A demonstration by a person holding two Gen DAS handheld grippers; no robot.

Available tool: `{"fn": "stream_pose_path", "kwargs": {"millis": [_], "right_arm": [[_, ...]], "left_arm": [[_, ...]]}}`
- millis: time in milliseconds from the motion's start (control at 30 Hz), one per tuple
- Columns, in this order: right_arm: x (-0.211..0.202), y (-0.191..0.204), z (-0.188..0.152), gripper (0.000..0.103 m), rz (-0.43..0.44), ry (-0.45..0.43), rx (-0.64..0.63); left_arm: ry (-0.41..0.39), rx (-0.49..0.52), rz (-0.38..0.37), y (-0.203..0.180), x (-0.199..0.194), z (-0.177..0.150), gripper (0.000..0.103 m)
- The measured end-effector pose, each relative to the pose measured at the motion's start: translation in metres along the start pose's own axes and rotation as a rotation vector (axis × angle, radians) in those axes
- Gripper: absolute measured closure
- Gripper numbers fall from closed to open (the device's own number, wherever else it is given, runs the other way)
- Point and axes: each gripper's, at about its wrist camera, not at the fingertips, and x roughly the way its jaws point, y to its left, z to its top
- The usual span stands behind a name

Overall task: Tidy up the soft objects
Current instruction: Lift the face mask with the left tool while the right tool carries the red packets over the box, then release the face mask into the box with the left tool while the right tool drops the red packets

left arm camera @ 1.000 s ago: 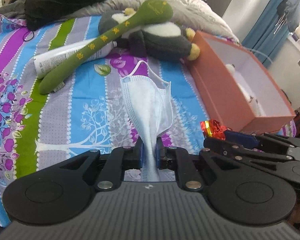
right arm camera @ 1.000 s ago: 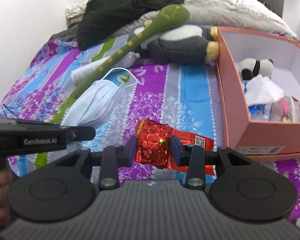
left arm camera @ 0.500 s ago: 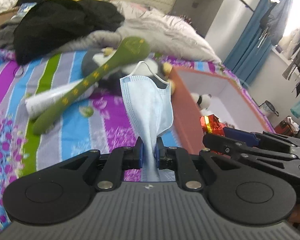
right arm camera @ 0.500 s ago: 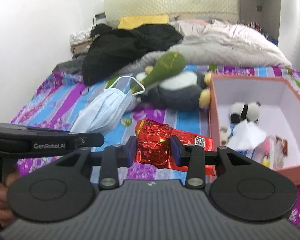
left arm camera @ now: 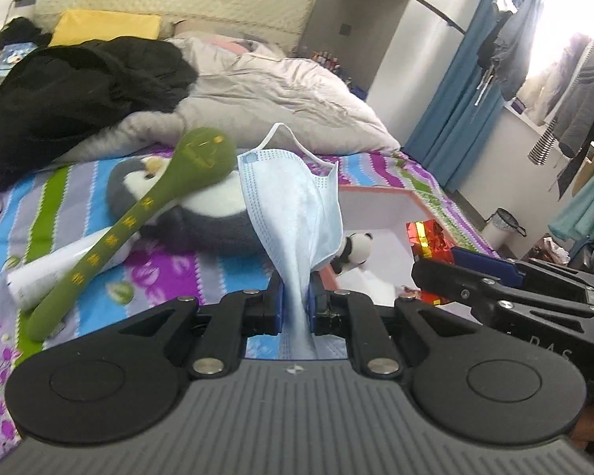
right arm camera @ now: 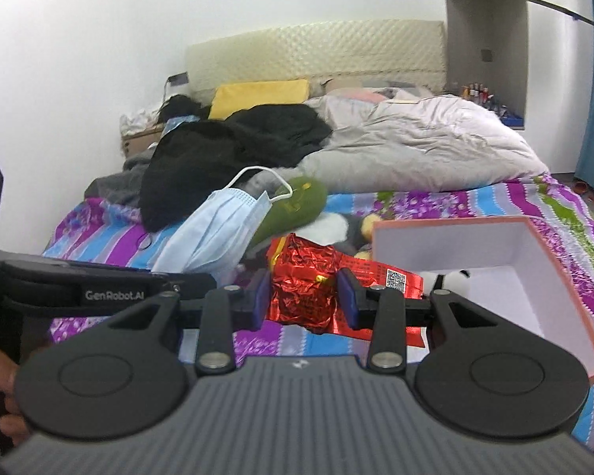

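Observation:
My left gripper [left arm camera: 296,303] is shut on a pale blue face mask [left arm camera: 295,206], which stands up from the jaws above the bed. The same mask [right arm camera: 214,233] shows at the left of the right wrist view. My right gripper [right arm camera: 304,299] is shut on a crinkled red foil packet [right arm camera: 309,277], also seen at the right of the left wrist view as a red packet [left arm camera: 427,237]. An open pink box [right arm camera: 495,261] with a white inside lies on the bed to the right. A small panda toy [left arm camera: 356,247] sits in that box [left arm camera: 376,206].
A grey penguin plush [left arm camera: 202,213] lies mid-bed under a long green plush [left arm camera: 146,217], beside a white tube [left arm camera: 55,269]. Black clothing [left arm camera: 79,91] and a grey duvet [left arm camera: 281,103] fill the head of the bed. Clothes hang by blue curtains [left arm camera: 459,87] on the right.
Both grippers have risen with the mask and the red packet still held. The views tilted up, so the bed dropped lower in frame and the headboard and wall came into sight.

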Motion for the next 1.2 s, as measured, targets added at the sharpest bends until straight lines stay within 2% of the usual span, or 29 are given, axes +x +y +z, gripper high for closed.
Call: {"fn": "stream_pose_path", "kwargs": {"millis": [233,467,767,1200], "right_arm": [[0.004,-0.037,0.01,0.063,-0.07,-0.018,0.021],[0.024,-0.081,0.009,0.063,-0.135,0.01,0.072],[0.059,-0.132,-0.015,0.062,-0.2,0.117,0.138],[0.115,-0.184,-0.055,0.061,-0.241,0.305,0.214]], "left_arm": [[0.017,0.029,-0.049,-0.026,0.035,0.021,0.089],[0.074,0.053,-0.09,-0.05,0.092,0.032,0.089],[0.172,0.065,-0.119,-0.069,0.177,0.033,0.089],[0.34,0.08,-0.112,-0.08,0.273,0.011,0.089]]}}
